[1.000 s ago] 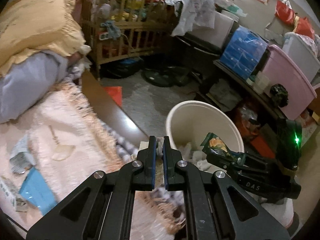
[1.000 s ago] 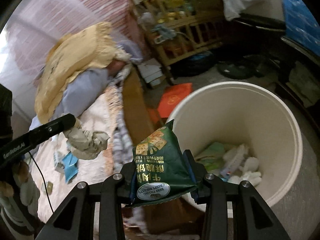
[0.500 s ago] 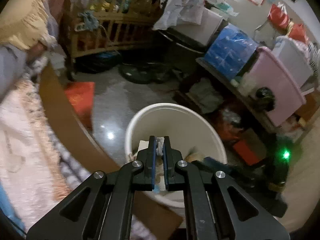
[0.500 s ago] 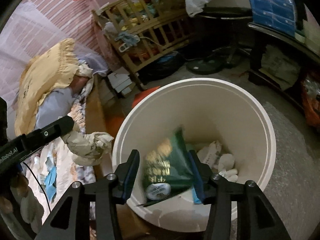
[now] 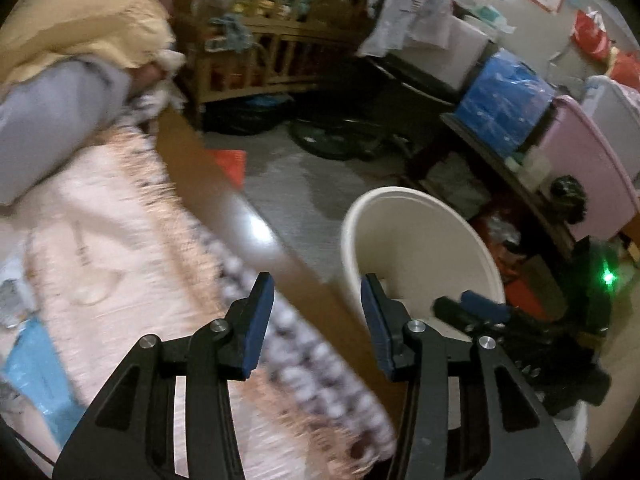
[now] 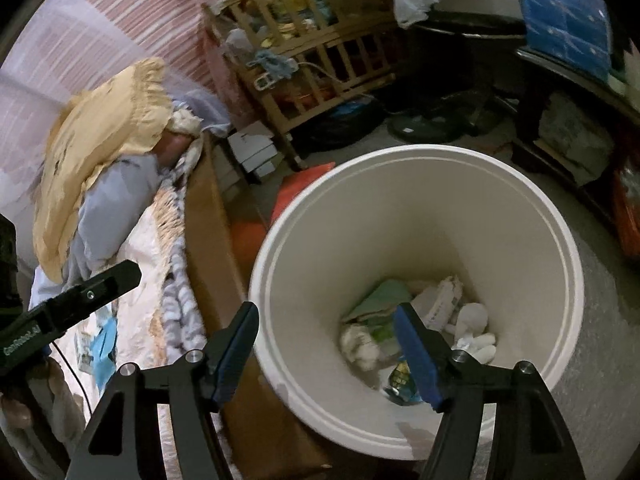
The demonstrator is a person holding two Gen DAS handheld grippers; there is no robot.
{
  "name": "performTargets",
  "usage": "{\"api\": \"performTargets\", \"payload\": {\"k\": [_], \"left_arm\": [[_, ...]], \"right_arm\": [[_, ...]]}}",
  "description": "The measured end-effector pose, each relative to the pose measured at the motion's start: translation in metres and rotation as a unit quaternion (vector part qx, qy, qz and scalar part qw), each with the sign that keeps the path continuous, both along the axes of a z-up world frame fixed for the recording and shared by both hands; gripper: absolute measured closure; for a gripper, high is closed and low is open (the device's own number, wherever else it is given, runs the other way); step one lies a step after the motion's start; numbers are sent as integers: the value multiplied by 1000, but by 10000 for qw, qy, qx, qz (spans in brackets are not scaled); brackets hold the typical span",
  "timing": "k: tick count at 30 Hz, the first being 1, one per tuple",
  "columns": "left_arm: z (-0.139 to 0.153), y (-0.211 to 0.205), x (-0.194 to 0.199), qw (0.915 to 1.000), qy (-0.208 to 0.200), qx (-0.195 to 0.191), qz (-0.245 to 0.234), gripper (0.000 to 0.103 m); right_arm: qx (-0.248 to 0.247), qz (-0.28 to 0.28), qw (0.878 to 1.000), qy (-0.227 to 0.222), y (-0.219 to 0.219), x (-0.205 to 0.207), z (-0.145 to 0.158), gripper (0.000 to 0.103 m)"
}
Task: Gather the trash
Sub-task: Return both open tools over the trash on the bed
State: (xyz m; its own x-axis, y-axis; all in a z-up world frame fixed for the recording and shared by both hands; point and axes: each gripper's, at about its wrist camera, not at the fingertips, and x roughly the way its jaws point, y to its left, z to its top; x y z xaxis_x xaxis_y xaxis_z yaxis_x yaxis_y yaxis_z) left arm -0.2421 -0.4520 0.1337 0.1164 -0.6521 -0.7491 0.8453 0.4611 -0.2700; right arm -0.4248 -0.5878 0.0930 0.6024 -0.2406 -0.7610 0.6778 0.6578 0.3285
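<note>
Right gripper [image 6: 326, 350]: jaws apart and opening, nothing between the blue pads [image 6: 416, 354]; hanging over the near rim of the bin [image 6: 560, 240]. Down inside the bin, a heap of trash [image 6: 420, 320]: white crumpled tissue, a green sheet, a green snack wrapper [image 6: 400, 378] lying at the bottom just beside the right finger. Bin standing on the floor, close against the wooden edge of the bed [image 6: 208, 240].

Left gripper [image 5: 316, 320]: jaws apart and opening too, empty, poised above the bed edge with the bin [image 5: 420, 240] just off its right finger. Seen from the right wrist as a black finger [image 6: 92, 290] reaching in from the left, over the blanket, with part of a hand [image 6: 16, 404] below it. In the left wrist view, the right gripper [image 5: 476, 308] showing as a dark shape at the bin's far side.

On the pale blanket [image 5: 100, 240], more litter: a blue packet [image 5: 36, 372] and a crumpled scrap [image 5: 10, 300] at the far left, well apart from the bin. Left view strongly blurred. Yellow pillow [image 6: 100, 128] at the bed's head; wooden crib [image 6: 320, 60] against the far wall; pink tub [image 5: 588, 168] and blue pack [image 5: 504, 100] on a shelf to the right.
</note>
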Motion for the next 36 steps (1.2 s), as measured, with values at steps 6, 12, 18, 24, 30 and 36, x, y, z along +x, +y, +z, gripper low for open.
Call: {"api": "performTargets", "payload": {"k": [6,12,18,24,30,36], "left_arm": [[-2,46,15,9984,-286,136,463,60],[-9,95,27,9949,-461,320,834,60],[-16,156,40,9896,-483,534,1248,60],[-19,228,63,9803,-468,743,1767,60],[-22,318,86,9644,-352,1126,2367,60],[-42,415,111,9331,-46,1792,3118,60]], "right_arm": [[-84,369,9993,-26,28,25,5,35],[-3,979,9952,-64,67,61,7,35],[131,1739,9847,3,112,101,-2,35],[161,2548,9666,212,165,148,-13,32],[45,3216,9462,343,211,194,-20,30],[-96,3644,9297,525,245,238,-30,30]]}}
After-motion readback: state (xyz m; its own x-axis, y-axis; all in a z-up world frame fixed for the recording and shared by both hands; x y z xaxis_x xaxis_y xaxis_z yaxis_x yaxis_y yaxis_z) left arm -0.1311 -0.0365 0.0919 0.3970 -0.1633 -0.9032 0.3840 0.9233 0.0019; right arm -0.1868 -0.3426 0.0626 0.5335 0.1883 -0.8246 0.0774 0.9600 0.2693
